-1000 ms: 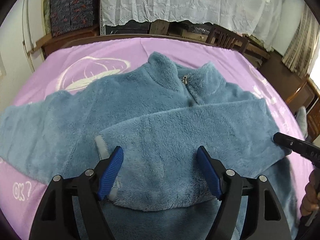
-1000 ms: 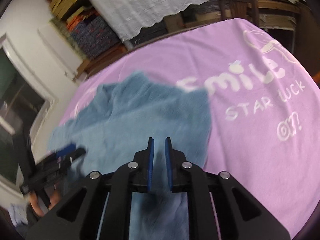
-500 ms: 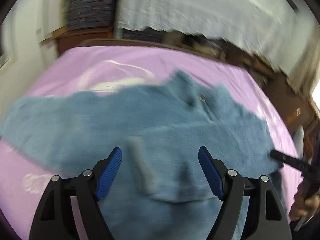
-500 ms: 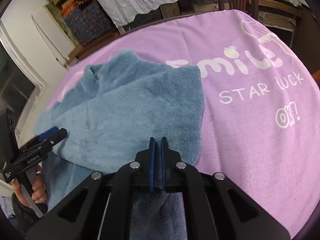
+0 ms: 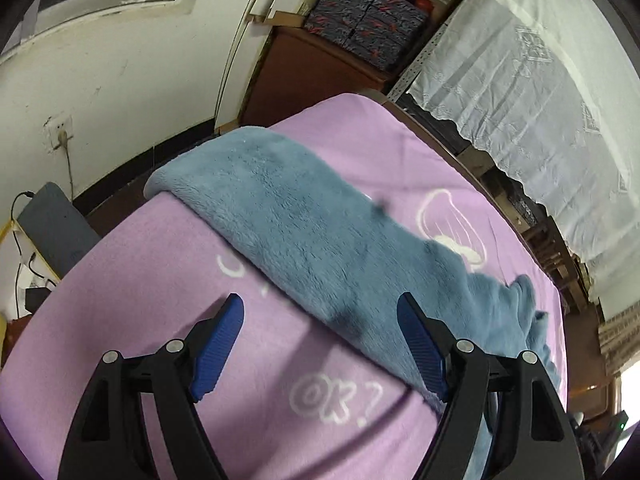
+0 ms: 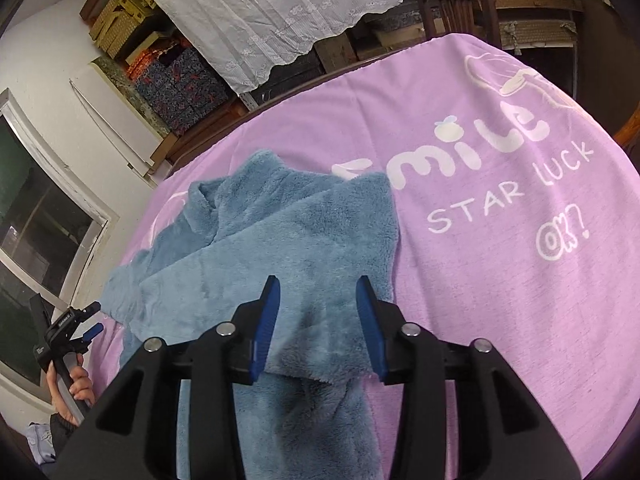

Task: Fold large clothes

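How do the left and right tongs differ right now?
Opening: the left tongs stand wide; the right tongs are narrower, their jaws having just been opening.
Below them: the left tongs hang over bare purple blanket beside the outstretched sleeve; the right tongs sit over the folded blue fleece jacket.
Shared: black frames, blue pads, neither pressing on fabric.

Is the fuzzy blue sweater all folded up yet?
Not yet. One sleeve already lies folded across the fuzzy blue sweater on the purple blanket. The other sleeve is stretched out flat, so it needs folding, then the body. The right gripper has just been opening above the folded part, its pads off the fabric. The left gripper is open by the flat sleeve.
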A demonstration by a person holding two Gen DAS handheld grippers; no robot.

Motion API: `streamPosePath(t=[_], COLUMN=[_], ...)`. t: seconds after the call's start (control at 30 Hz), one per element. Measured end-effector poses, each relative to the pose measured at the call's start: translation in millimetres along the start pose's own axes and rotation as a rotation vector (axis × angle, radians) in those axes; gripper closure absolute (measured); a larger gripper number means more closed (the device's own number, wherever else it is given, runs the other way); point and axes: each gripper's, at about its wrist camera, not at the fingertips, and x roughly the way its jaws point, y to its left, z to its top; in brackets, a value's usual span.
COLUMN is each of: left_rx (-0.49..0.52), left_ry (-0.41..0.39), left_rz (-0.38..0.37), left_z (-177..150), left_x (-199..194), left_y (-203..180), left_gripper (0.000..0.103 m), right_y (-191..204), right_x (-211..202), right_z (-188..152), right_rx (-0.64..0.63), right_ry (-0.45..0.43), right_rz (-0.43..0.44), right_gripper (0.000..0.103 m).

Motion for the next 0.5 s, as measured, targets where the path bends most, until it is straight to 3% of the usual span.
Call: streamPosePath(t=[0.23,0.5], left_rx=[-0.011,-0.102], left_ry=[-0.046,-0.106], left_rz=[0.045,-0.047], left_z=[18.2,30.8], left_x=[19.7,15.7], left_y=[-3.5,13.5], left_gripper=[0.024,0.028], right_y=[-13.3,-20.1], right_x=[2.6,5.8], right_z=[2.5,3.3], right_rx=[0.057,0.086], right_ry=[0.004,0.001], right_rz=[0.003,-0.028], right_gripper=[0.059,0.056])
